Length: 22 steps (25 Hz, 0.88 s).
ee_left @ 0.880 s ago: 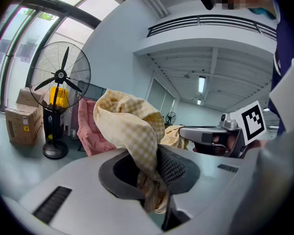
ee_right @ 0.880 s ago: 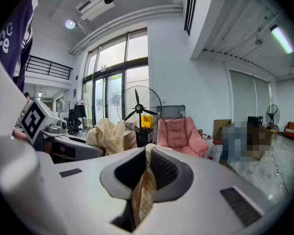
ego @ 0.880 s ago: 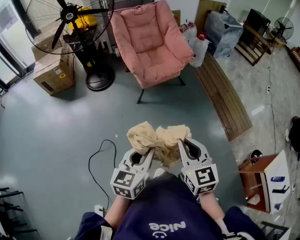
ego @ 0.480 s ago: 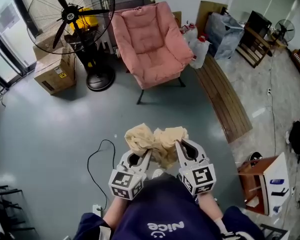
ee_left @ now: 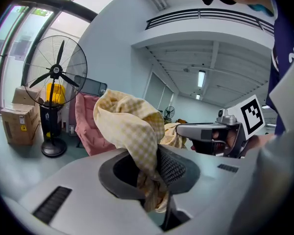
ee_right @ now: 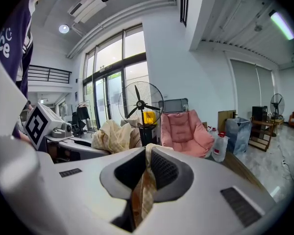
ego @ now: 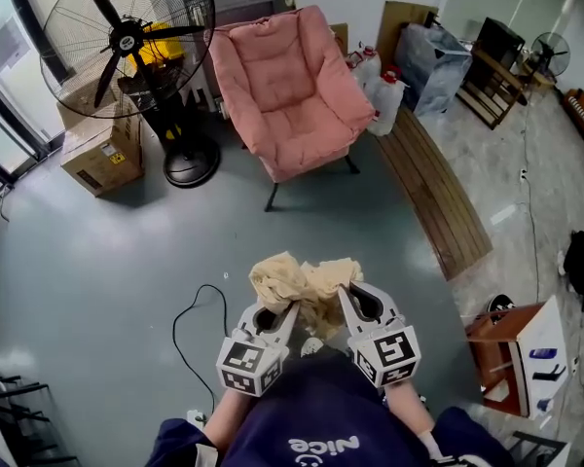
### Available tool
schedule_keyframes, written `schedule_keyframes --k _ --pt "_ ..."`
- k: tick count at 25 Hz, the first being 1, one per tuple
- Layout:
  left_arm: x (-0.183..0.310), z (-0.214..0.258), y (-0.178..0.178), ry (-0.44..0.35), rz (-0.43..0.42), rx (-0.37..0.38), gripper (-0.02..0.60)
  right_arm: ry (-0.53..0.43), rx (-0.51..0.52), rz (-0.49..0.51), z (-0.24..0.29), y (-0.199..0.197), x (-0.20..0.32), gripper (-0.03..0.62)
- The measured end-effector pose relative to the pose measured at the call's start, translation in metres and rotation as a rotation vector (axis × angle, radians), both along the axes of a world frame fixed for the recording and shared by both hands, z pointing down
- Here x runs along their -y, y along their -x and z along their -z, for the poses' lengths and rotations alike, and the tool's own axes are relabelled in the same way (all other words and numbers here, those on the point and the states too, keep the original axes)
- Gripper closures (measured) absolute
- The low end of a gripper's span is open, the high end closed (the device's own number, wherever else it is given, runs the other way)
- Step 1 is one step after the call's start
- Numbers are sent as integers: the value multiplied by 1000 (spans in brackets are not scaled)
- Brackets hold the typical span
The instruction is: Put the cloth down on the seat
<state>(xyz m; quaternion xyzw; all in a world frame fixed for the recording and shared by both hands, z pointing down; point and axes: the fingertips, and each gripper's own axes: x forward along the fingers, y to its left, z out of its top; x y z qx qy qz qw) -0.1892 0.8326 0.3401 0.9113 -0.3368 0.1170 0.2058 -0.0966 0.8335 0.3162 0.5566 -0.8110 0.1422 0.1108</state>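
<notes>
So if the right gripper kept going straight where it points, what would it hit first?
The right gripper tilts slightly down, so likely the grey floor before the pink armchair; depth unclear.

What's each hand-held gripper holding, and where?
One yellow checked cloth: left hand-held gripper pinches a bunched fold at its left side, right hand-held gripper a thin fold at its right.

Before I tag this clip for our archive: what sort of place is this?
Probably a workshop or storage hall rather than a home: a large pedestal fan, a cardboard box on the floor, and water jugs beside a pink chair.
</notes>
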Motion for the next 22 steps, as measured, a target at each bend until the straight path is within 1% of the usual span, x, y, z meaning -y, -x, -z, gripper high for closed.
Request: schedule_keyframes --k 5,13,17,22 --pt "47 -3 -3 13 -57 -4 486 6 -8 -32 1 1 43 531" --pt "142 7 -6 -20 -141 -17 486 -12 -16 -106 11 1 129 531" --pt "185 12 2 -44 -163 -19 486 -29 -13 -144 14 6 170 531" --pt "230 14 21 -56 -173 -26 486 -42 -11 -183 16 19 211 531"
